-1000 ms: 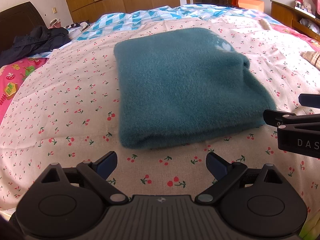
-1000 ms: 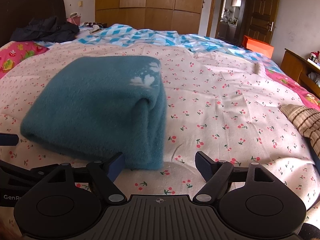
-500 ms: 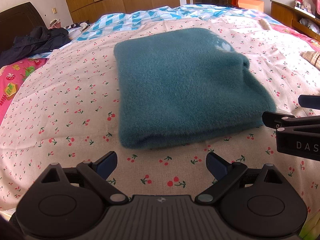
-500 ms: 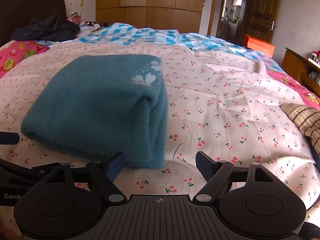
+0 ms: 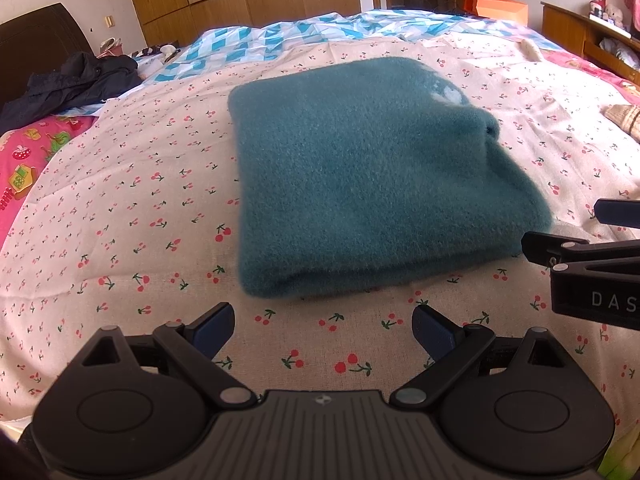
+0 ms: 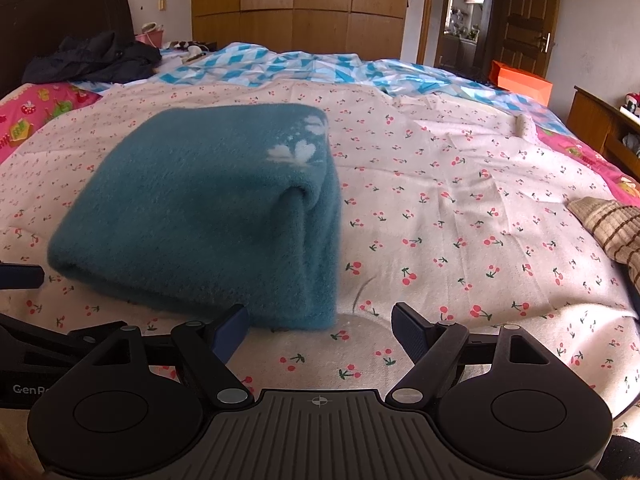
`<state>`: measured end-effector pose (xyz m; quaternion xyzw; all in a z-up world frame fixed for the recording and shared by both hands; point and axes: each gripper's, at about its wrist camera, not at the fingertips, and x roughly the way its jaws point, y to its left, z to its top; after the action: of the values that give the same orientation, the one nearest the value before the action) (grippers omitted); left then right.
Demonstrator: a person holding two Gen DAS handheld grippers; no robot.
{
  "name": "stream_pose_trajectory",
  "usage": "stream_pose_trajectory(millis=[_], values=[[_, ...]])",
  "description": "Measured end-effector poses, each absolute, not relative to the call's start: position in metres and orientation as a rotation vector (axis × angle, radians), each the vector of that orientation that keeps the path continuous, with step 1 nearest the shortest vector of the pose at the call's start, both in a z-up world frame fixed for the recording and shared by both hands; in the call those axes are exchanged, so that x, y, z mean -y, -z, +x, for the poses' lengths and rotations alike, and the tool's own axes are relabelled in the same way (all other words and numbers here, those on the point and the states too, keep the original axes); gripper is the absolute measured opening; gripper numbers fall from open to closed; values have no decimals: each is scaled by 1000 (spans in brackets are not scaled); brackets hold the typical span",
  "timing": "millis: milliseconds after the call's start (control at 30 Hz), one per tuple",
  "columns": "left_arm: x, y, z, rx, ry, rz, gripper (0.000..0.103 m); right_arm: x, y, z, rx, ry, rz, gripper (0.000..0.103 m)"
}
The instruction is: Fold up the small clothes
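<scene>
One folded teal garment (image 5: 372, 176) on the bed, two grippers spread empty

Premises: a domestic bedroom. A wide bed (image 6: 460, 208) with a cherry-print sheet fills the ground ahead of both claws; a blue-and-white quilt (image 6: 304, 68) lies crumpled at its far side. A dark headboard (image 6: 60, 24) stands far left of the right claw, with a dark jacket (image 6: 96, 58) heaped below it and a pink cartoon-print cover (image 5: 28, 160) at that edge. A wooden wardrobe (image 6: 296, 4) lines the far wall. A wooden door (image 6: 528, 28) and an open doorway (image 6: 464, 16) stand far right. A low wooden cabinet (image 5: 592, 40) with soft toys occupies the right wall.
</scene>
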<state>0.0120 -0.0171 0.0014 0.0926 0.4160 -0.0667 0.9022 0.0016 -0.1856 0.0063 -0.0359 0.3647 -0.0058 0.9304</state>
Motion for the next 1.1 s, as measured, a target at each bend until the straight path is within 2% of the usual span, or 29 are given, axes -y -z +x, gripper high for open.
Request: stream_pose_trajectory(millis=[1100], values=[[12,-5,14,-867,133,153,100,180,-4,-1,-776,-7,-54,82]])
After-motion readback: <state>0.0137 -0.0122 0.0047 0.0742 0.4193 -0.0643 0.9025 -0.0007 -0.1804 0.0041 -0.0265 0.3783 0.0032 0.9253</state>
